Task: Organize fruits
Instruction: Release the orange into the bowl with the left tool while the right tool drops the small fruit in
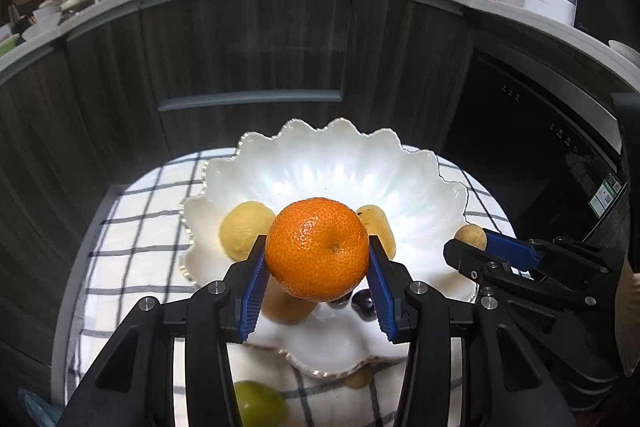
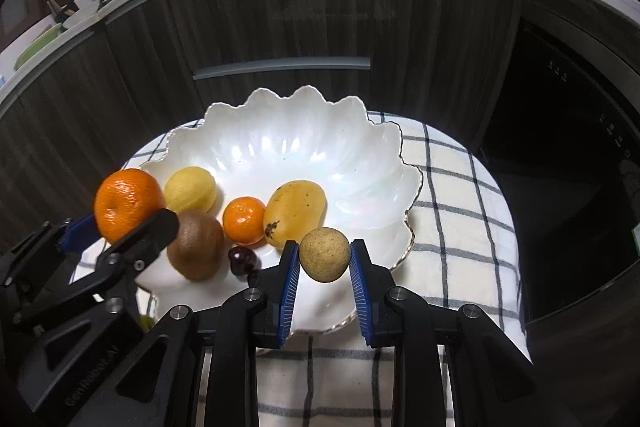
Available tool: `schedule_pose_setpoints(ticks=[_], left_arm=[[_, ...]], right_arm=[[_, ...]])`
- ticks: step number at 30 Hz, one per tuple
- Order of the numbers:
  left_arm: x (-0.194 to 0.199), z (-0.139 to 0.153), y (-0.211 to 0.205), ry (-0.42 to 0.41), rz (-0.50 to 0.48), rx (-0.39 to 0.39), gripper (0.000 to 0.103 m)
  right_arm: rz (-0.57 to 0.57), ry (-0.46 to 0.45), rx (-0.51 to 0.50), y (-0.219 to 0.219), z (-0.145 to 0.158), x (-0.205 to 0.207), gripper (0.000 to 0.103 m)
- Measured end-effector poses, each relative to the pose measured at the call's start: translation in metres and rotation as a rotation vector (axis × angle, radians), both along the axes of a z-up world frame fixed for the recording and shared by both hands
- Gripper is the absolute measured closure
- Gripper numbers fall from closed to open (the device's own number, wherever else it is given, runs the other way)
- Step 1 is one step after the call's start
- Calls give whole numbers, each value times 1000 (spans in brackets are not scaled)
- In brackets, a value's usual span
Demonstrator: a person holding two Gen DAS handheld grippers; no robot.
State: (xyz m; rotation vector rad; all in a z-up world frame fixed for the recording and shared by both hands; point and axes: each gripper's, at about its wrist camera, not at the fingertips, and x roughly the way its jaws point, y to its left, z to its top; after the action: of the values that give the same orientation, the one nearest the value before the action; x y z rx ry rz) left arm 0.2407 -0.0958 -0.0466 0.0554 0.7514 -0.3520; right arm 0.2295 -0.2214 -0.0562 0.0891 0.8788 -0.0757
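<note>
Checked cloth (image 2: 452, 211) under a scalloped white bowl (image 2: 288, 131), dark kitchen cabinets behind.
Bowl holds a lemon (image 2: 190, 189), kiwi (image 2: 195, 245), small mandarin (image 2: 244, 219), mango (image 2: 295, 211) and dark cherry (image 2: 239, 259). Left gripper (image 1: 317, 269) clamps an orange (image 1: 317, 248) over the bowl's near side; right gripper (image 2: 325, 267) grips a small tan fruit (image 2: 324, 254) above the near rim. A green fruit (image 1: 259, 403) lies on the cloth.
</note>
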Motion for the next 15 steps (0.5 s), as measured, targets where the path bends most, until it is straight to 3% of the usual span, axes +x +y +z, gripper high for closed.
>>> schedule_pose_setpoints(ticks=[15], left_arm=[[28,-19,-7,96,-26,32,56]], right_arm=[[7,38,-15,-3,-10,20,76]])
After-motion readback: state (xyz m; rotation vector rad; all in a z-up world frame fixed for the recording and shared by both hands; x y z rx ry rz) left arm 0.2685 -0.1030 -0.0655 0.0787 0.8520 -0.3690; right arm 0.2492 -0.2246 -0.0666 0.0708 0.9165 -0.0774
